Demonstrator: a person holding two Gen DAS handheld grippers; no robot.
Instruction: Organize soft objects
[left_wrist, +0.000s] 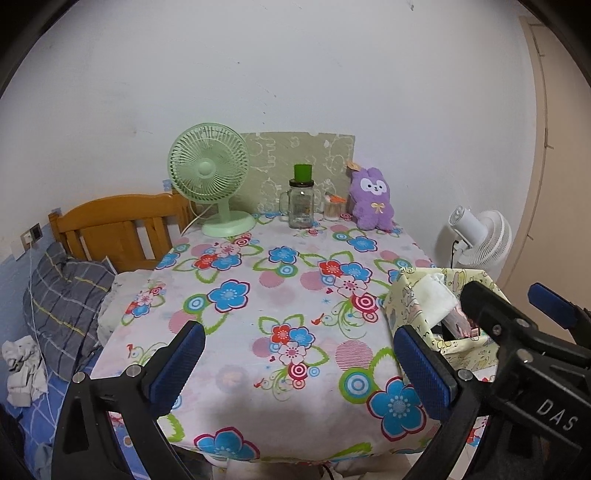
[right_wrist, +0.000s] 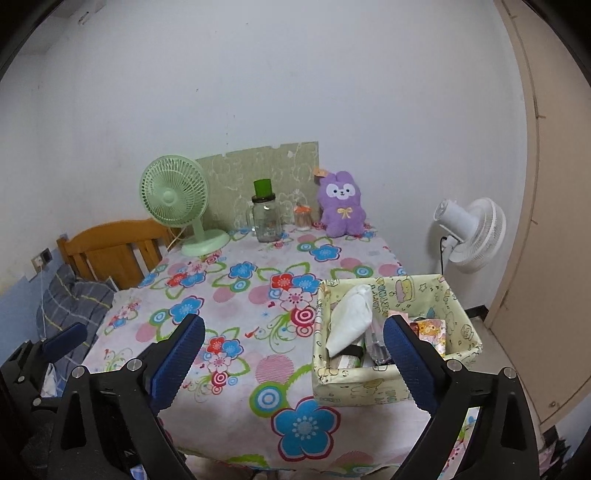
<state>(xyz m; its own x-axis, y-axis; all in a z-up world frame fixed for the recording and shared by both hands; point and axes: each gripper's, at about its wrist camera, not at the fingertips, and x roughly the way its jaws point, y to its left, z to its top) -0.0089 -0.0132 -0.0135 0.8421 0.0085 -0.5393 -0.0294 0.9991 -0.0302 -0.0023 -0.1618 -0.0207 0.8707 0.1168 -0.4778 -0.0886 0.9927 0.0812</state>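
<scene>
A purple plush bunny sits upright at the table's far edge against the wall; it also shows in the right wrist view. A pale yellow fabric basket stands at the table's near right and holds a white soft pack and small items; it also shows in the left wrist view. My left gripper is open and empty above the near table edge. My right gripper is open and empty, its right finger in front of the basket.
A green desk fan, a glass jar with a green lid and a small cup stand at the table's back. A white floor fan stands to the right. A bed with a grey pillow lies to the left.
</scene>
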